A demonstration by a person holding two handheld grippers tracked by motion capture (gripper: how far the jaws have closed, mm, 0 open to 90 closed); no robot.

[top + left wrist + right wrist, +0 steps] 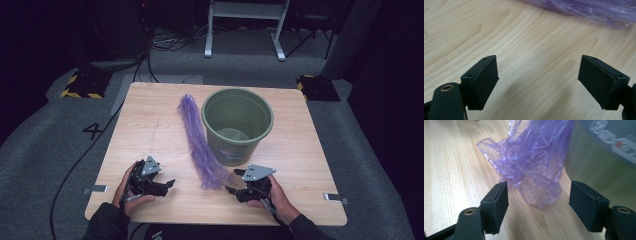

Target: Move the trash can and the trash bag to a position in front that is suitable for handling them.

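Note:
A long, crumpled purple plastic bag [199, 142] lies stretched on the wooden table [145, 120], running from the back toward the front, just left of a green bucket [237, 149]. The bucket stands upright and has a label on its near side. My right gripper [231, 181] rests low at the bag's near end with its jaws open. In the right gripper view the bag's end [534, 165] lies just ahead of the gap between the jaws [537, 202], untouched, with the bucket wall [594, 165] to the right. My left gripper [168, 185] is open over bare wood [539, 80], with the bag [586, 10] farther off.
The table stands on grey carpet, its front edge close to the person's hands. Black cables [75, 165] trail across the floor at left. Yellow-and-black striped bases [82, 85] sit beyond the table's back corners, and a white metal frame [245, 30] stands behind.

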